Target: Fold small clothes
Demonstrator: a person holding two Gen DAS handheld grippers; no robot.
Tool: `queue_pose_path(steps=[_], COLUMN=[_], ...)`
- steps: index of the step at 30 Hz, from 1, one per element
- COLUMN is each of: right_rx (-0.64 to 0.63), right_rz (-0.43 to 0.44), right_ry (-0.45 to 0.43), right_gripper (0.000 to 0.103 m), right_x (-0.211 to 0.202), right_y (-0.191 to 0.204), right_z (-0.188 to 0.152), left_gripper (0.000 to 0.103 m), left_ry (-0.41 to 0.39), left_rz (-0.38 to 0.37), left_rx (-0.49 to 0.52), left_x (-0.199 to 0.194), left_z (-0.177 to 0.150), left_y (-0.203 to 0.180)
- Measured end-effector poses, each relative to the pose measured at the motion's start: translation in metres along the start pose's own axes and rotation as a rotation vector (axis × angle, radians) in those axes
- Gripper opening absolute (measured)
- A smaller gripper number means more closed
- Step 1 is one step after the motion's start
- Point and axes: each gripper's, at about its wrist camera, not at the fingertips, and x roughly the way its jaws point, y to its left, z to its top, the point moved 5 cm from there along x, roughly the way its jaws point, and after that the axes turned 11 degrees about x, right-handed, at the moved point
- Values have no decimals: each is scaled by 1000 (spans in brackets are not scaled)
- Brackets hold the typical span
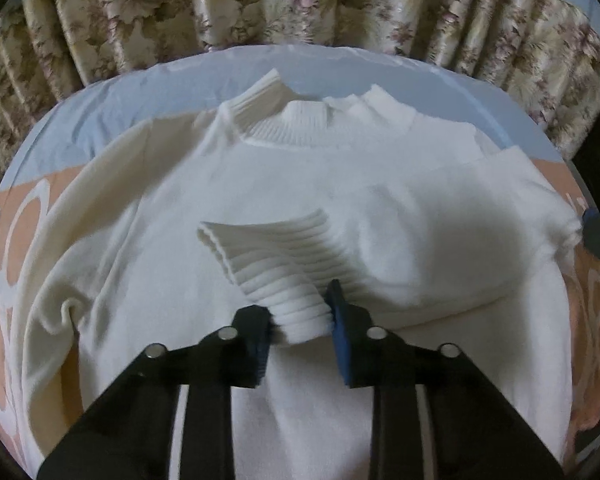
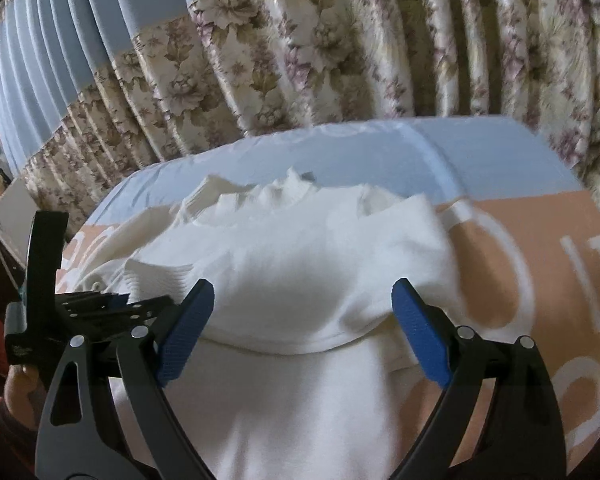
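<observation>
Already my left gripper (image 1: 300, 332) was clamped on the ribbed cuff (image 1: 276, 260) of 1 sleeve, the 2 pads pinching the bunched end of it while the rest of the cuff fanned out across the chest of the white sweater (image 1: 228, 184). That sweater lay spread on the bed sheet (image 1: 24, 216), a peach and pale blue print, with its ribbed collar (image 1: 300, 124) at the far end near the floral curtain (image 1: 284, 4) and its left side rumpled into a loose ridge.

Further right, the other sleeve had been laid over the body, its folded edge (image 2: 292, 344) running across just ahead of my right gripper (image 2: 304, 312). Those jaws stood wide apart, holding nothing, with the fold lying between and below them.

My judgement was that the risk sat mostly in the left pinch. Only the tip of the cuff was caught, and ribbed knit is springy, so a quick drag could have slipped it free or pulled the sleeve crooked over the chest. A hard tug might also have shifted the whole sweater on the smooth sheet and undone the right-hand fold. If my right jaws had closed too deep, they could have gathered 2 layers and the sheet together.
</observation>
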Motion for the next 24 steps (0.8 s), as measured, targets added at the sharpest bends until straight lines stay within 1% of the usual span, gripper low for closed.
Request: queue_pose_path(steps=[2, 3, 5, 6, 7, 8, 10, 12, 15, 18, 20, 22, 23, 24], right_rx=[10, 16, 59, 85, 101, 116, 123, 140, 146, 121, 114, 89, 68, 51], right_rz=[-31, -39, -67, -74, -81, -95, -106, -84, -20, -40, -73, -117, -124, -124], right_ry=[-20, -27, -54, -54, -47, -37, -17, 26, 119, 174, 219, 238, 232, 223], right_gripper=[91, 91, 91, 91, 91, 91, 91, 90, 75, 63, 57, 41, 35, 14], right_x=[-7, -9, -20, -23, -23, -23, -18, -7, 20, 42, 58, 66, 67, 66], right_y=[-12, -17, -38, -48, -56, -65, -72, -74, -65, -60, -62, -63, -61, -59], right_z=[10, 13, 25, 29, 32, 34, 35, 33, 25, 21, 15, 11, 10, 11], left_gripper=[25, 25, 25, 25, 25, 25, 25, 25, 26, 26, 27, 28, 28, 28], left_ry=[-9, -25, -50, -59, -64, -64, -57, -50, -34, -24, -14, -8, -11, -16], left_rz=[-2, 10, 58, 88, 122, 137, 151, 155, 141, 134, 126, 117, 111, 107], left_rx=[6, 5, 8, 11, 7, 1, -21, -35, -46, -55, -67, -83, -88, -90], left_x=[-2, -7, -14, -17, -20, -21, -20, -17, -12, -10, -7, -4, -4, -4], left_z=[3, 6, 10, 12, 13, 14, 14, 13, 8, -1, -8, -12, -14, -14], left_y=[5, 12, 25, 33, 46, 55, 74, 85, 91, 92, 92, 95, 95, 96])
